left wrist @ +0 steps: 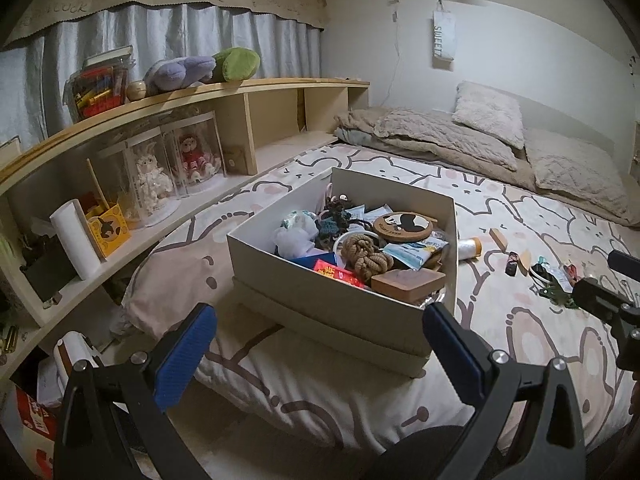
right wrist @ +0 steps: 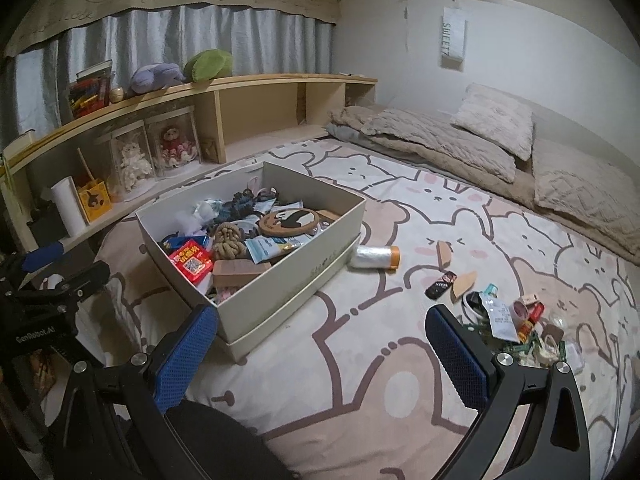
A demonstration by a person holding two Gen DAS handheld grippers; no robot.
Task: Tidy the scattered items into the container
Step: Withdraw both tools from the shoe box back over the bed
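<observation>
On the bed [right wrist: 360,360], 3 o'clock of box [right wrist: 280,292] | plastic-film roll [right wrist: 374,257]: light, slippery, squashy; grip mid-body | left gripper [left wrist: 320,344], right gripper [right wrist: 322,344]: jaws apart, empty

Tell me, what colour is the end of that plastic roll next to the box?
Orange. The clear plastic roll has an orange end, seen best in the right wrist view.

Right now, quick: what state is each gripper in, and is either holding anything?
Left gripper: open, blue-padded fingers spread wide, holding nothing.
Right gripper: open, blue-padded fingers spread wide, holding nothing.
</observation>
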